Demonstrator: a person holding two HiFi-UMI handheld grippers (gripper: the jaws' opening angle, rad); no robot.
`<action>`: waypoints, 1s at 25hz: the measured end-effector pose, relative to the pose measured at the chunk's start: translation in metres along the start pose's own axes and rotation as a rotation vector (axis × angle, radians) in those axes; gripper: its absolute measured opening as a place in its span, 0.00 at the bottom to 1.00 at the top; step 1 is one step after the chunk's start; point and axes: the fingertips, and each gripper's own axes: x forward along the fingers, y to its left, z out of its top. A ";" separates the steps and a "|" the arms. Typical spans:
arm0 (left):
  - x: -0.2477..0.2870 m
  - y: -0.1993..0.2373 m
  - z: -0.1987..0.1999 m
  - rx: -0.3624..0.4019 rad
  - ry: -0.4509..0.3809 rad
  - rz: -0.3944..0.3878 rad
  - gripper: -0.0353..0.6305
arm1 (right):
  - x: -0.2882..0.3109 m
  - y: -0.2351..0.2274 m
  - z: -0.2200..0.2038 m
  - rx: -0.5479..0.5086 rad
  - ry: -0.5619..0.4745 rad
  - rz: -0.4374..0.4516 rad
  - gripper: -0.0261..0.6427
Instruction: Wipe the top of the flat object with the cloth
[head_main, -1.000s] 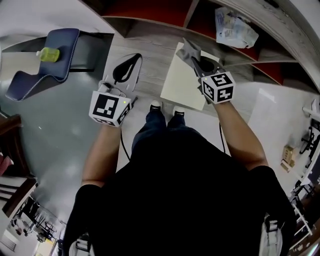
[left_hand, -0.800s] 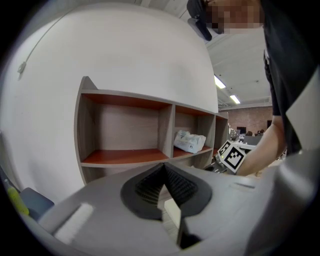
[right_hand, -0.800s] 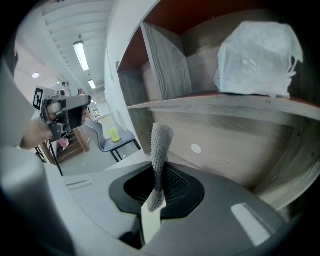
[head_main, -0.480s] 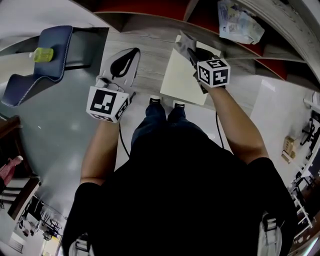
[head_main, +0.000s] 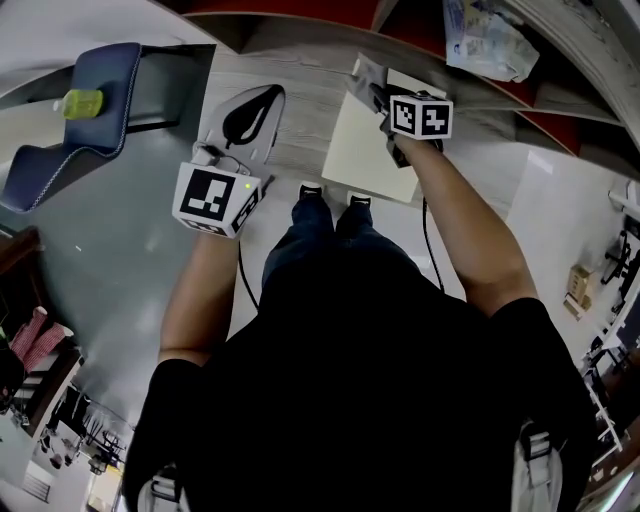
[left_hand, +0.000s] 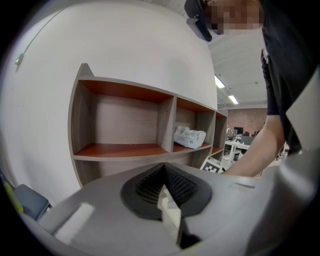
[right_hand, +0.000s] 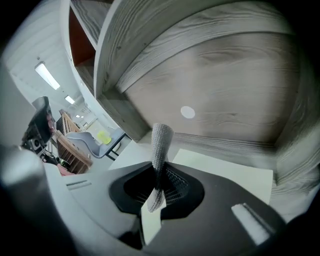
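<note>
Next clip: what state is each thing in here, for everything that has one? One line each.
left gripper: shut, nothing between its jaws.
right gripper: shut on the cloth.
cloth: pinched, free end sticking out past the jaws.
board: lying flat on the wooden top.
bottle: lying on the blue chair.

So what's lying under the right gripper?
The cream flat board on the wood-grain surface. The right gripper pinches a grey cloth. The board's far corner is covered by them.
</note>
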 end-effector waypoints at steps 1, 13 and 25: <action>0.000 0.000 -0.001 -0.002 0.001 -0.002 0.05 | 0.004 -0.002 -0.003 0.007 0.010 -0.004 0.06; -0.003 0.000 -0.010 -0.008 0.020 -0.003 0.05 | 0.040 -0.025 -0.027 -0.007 0.122 -0.063 0.07; -0.003 0.004 -0.007 -0.002 0.018 -0.006 0.05 | 0.032 -0.063 -0.036 -0.002 0.155 -0.146 0.07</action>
